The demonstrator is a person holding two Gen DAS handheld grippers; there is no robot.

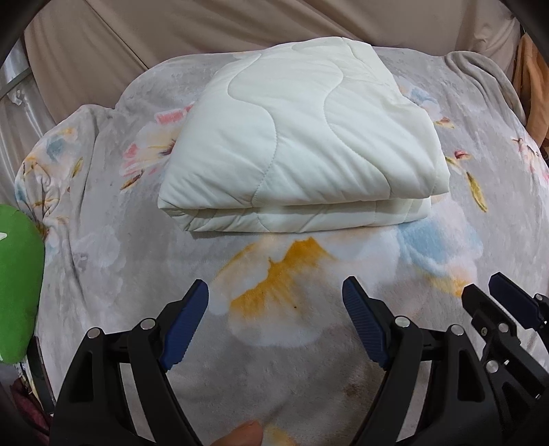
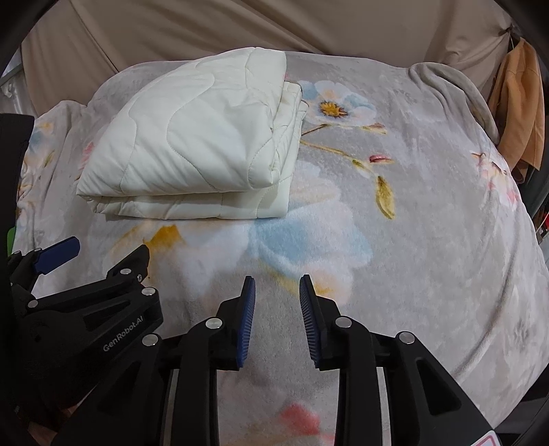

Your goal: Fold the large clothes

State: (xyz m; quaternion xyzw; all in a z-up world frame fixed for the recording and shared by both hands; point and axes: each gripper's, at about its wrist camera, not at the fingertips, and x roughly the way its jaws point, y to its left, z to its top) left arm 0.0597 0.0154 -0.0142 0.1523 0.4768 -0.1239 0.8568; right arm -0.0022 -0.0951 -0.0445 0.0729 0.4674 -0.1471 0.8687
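Observation:
A white quilted blanket (image 1: pixel 295 137) lies folded into a thick rectangle on the floral grey bed cover (image 1: pixel 137 274). It also shows in the right wrist view (image 2: pixel 192 144), at the upper left. My left gripper (image 1: pixel 276 291) is open and empty, hovering over the cover a little in front of the blanket's near folded edge. My right gripper (image 2: pixel 277 288) is open with a narrower gap, empty, over the cover to the right of the left gripper (image 2: pixel 103 254). The right gripper's fingers (image 1: pixel 507 295) show at the right edge of the left wrist view.
A green object (image 1: pixel 17 291) lies at the left edge of the bed. An orange cloth (image 2: pixel 518 113) hangs at the far right. Beige fabric (image 2: pixel 240 27) backs the bed. The cover (image 2: pixel 411 223) stretches to the right of the blanket.

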